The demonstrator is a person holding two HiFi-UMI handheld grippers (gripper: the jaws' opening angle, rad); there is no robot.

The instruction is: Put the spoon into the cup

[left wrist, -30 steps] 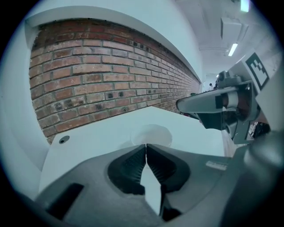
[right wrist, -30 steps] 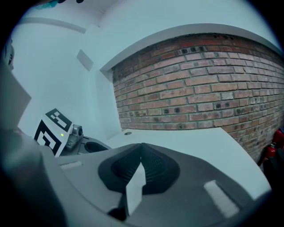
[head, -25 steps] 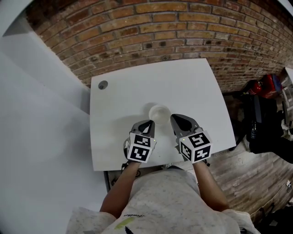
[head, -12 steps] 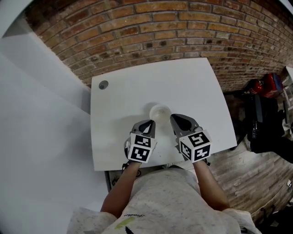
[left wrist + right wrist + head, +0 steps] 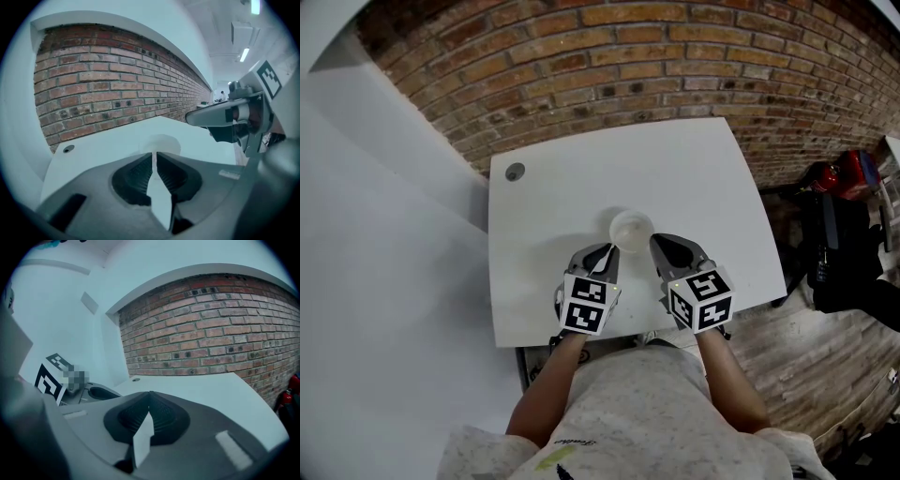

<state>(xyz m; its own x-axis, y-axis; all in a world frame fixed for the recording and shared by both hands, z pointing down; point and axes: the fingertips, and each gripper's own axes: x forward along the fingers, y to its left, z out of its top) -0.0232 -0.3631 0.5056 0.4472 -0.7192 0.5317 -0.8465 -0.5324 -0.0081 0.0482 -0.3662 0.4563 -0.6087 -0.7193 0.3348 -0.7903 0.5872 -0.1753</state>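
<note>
A white cup (image 5: 630, 230) stands on the white table (image 5: 694, 169), just beyond both grippers. My left gripper (image 5: 605, 252) sits at the cup's near left, its jaws shut on a thin white strip that looks like the spoon's handle (image 5: 153, 159). The spoon's bowl is hidden. In the left gripper view the cup (image 5: 160, 143) shows right behind the jaw tips. My right gripper (image 5: 662, 244) is at the cup's near right, and in the right gripper view (image 5: 150, 397) its jaws meet with nothing between them.
A brick wall (image 5: 609, 56) runs behind the table. A round grey cable hole (image 5: 515, 172) marks the table's far left corner. Dark bags and a red item (image 5: 844, 225) lie on the wooden floor to the right. A white wall panel stands on the left.
The head view has shifted slightly. Both grippers and the cup keep their places.
</note>
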